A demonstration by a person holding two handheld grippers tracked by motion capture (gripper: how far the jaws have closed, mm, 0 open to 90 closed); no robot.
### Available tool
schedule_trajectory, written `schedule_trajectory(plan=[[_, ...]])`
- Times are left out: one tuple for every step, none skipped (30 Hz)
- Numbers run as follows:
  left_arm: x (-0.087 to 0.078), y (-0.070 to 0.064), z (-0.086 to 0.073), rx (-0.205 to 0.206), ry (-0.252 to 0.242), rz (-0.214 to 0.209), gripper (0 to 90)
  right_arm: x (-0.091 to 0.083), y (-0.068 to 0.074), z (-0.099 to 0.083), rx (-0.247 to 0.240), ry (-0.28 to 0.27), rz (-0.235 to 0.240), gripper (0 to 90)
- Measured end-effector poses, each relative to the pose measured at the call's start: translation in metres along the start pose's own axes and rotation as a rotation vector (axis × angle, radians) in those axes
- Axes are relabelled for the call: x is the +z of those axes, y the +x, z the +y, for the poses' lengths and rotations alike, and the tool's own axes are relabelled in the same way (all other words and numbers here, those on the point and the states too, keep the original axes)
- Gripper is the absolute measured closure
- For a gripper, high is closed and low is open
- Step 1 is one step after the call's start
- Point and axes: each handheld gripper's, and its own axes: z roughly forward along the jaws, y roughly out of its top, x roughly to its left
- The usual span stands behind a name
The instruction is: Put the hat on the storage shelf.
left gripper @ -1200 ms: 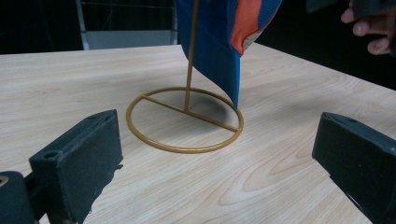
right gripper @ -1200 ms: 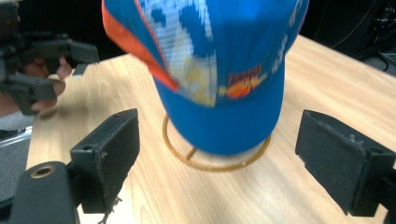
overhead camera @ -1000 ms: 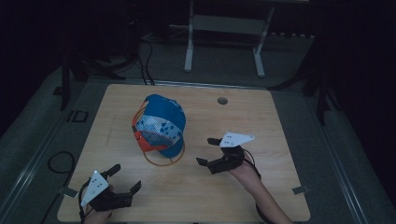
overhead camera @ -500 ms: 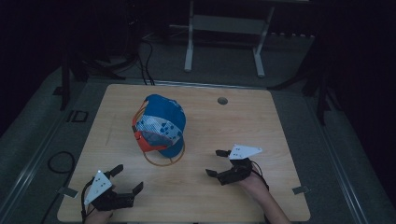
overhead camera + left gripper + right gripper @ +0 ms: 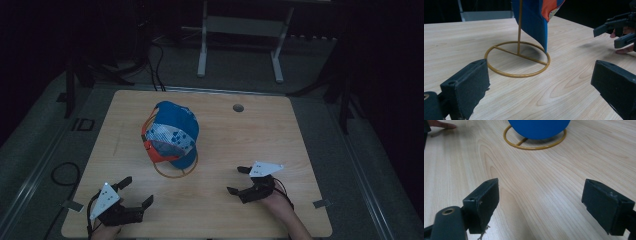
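A blue cap (image 5: 171, 132) with an orange and white patterned front hangs on a yellow wire stand (image 5: 175, 171) near the middle of the wooden table (image 5: 250, 135). The stand's ring base (image 5: 517, 60) rests flat on the wood, with the cap's blue brim (image 5: 534, 22) hanging over it. My left gripper (image 5: 136, 192) is open at the front left corner, empty, pointed toward the stand. My right gripper (image 5: 238, 180) is open and empty at the front right, low over the table. The cap's blue crown (image 5: 539, 127) and the ring (image 5: 534, 145) lie ahead of its jaws.
A small round hole (image 5: 238, 107) sits in the table near its far edge. A white metal frame (image 5: 240, 30) stands on the floor behind the table, and cables (image 5: 155, 65) lie at the back left. Tape marks (image 5: 320, 203) sit at the front corners.
My right gripper has pulled back from near the cap toward the front right of the table. The left gripper has barely shifted. The cap and stand stay put.
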Motion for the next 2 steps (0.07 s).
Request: schedule_trajectory(plan=[[0.0001,0.0,-0.0001,-0.003,-0.003,-0.002,2.1,-0.0003,-0.0002,-0.0004,-0.001,-0.002,-0.001,14.4],[0.0001,-0.0001,0.0,-0.002,-0.001,-0.002,2.1,-0.0002,-0.0001,-0.0003,-0.002,-0.002,-0.003,14.4]])
